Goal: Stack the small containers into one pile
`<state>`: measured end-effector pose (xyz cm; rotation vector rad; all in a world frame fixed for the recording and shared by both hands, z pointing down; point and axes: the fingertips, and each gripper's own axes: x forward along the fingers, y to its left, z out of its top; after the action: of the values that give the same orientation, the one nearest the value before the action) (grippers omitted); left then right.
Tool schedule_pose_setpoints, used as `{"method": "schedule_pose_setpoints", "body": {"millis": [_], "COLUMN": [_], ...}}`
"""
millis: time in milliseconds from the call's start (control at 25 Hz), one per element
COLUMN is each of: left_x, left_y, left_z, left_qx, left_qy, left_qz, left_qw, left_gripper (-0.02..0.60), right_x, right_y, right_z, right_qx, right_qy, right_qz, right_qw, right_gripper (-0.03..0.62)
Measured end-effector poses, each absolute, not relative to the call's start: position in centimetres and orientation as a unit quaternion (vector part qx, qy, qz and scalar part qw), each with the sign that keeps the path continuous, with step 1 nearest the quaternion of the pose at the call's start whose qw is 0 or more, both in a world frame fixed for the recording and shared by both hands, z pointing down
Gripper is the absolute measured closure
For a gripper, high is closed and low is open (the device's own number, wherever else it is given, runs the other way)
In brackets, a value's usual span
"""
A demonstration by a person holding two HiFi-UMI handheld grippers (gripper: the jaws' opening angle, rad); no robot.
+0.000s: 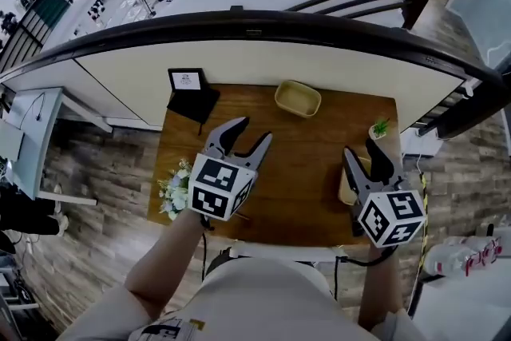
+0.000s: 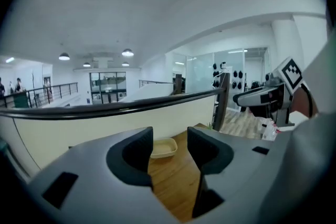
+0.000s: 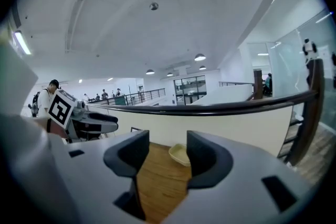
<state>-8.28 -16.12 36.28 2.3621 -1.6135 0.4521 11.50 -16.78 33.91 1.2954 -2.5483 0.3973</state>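
Observation:
A shallow beige container (image 1: pixel 298 98) sits at the far middle of the wooden table (image 1: pixel 303 172). It also shows ahead between the jaws in the left gripper view (image 2: pixel 164 148) and in the right gripper view (image 3: pixel 179 153). A second tan container (image 1: pixel 348 186) lies at the table's right edge, mostly hidden under my right gripper (image 1: pixel 361 149). That gripper hovers above it, open and empty. My left gripper (image 1: pixel 252 130) hangs over the table's left half, open with nothing between its fingers.
A framed sign (image 1: pixel 186 81) on a black cloth stands at the back left corner. White flowers (image 1: pixel 174 188) sit at the left edge and a small potted plant (image 1: pixel 381 128) at the right edge. A dark curved railing (image 1: pixel 255 26) runs behind the table.

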Motion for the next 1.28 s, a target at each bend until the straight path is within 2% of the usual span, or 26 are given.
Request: {"method": "schedule_pose_setpoints", "body": {"millis": [360, 680, 1280], "left_x": [-12.8, -13.4, -12.4], "left_y": [-12.2, -12.6, -21.8], "left_z": [34.9, 35.0, 36.8], "left_qx": [0.789, 0.786, 0.788], "left_qy": [-0.585, -0.589, -0.58], "left_qz": [0.153, 0.146, 0.106], "left_qw": [0.114, 0.118, 0.18], "left_gripper": [0.373, 0.373, 0.376], "right_x": [6.1, 5.6, 4.5], "right_y": [-14.2, -14.5, -25.4], "right_z": [33.5, 33.5, 35.0], "right_qx": [0.403, 0.402, 0.415], "right_qy": [-0.896, -0.896, -0.887], "right_qz": [0.129, 0.126, 0.086], "right_qw": [0.133, 0.139, 0.182], "right_gripper": [0.367, 0.369, 0.372]}}
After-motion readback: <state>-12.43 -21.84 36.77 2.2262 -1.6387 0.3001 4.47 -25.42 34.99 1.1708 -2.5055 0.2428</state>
